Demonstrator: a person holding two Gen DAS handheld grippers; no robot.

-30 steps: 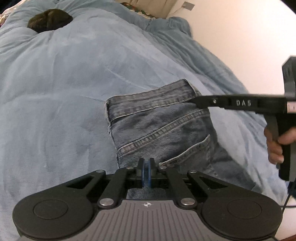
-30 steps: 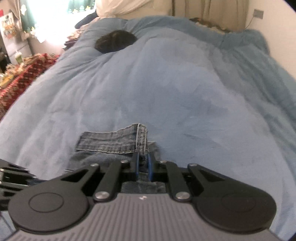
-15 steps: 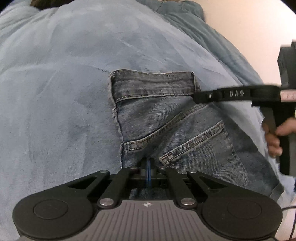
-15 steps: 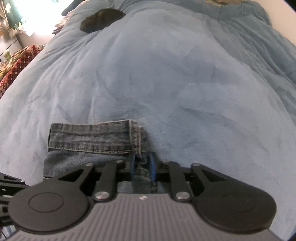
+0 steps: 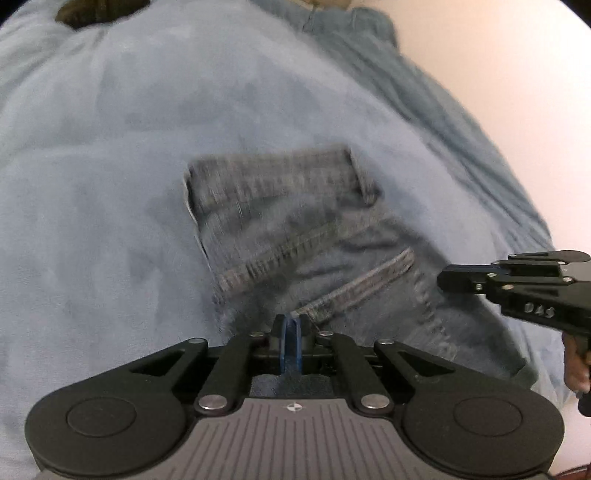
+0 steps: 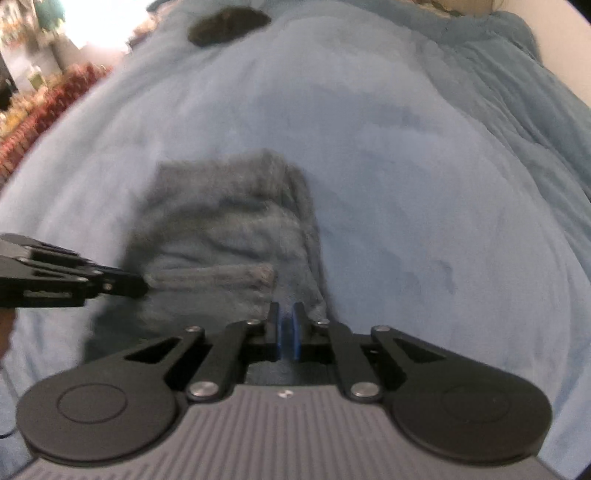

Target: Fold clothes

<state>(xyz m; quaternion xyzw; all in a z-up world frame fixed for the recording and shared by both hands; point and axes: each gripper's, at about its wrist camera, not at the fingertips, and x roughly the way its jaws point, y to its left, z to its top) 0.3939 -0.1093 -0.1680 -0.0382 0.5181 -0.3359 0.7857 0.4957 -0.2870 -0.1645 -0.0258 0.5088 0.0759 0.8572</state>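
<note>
Folded blue denim jeans (image 5: 295,236) lie on the blue blanket (image 5: 92,203), waistband at the far end; they also show in the right wrist view (image 6: 225,229), blurred. My left gripper (image 5: 291,325) is shut, its tips over the jeans' near edge by the back pocket; no cloth shows between them. My right gripper (image 6: 286,314) is shut with nothing visibly between its blue pads, over the jeans' right edge. It also shows in the left wrist view (image 5: 443,282) at the right, lifted clear of the denim. The left gripper shows in the right wrist view (image 6: 144,286).
A dark garment (image 6: 225,24) lies at the far end of the bed, also in the left wrist view (image 5: 96,13). A pale wall (image 5: 498,74) runs along the bed's right side. Red patterned clutter (image 6: 40,110) lies beyond the bed's left edge.
My right gripper has let go of the waistband corner and pulled back toward the jeans' near right side. Both cameras have drawn back and risen; the jeans lie flat.
</note>
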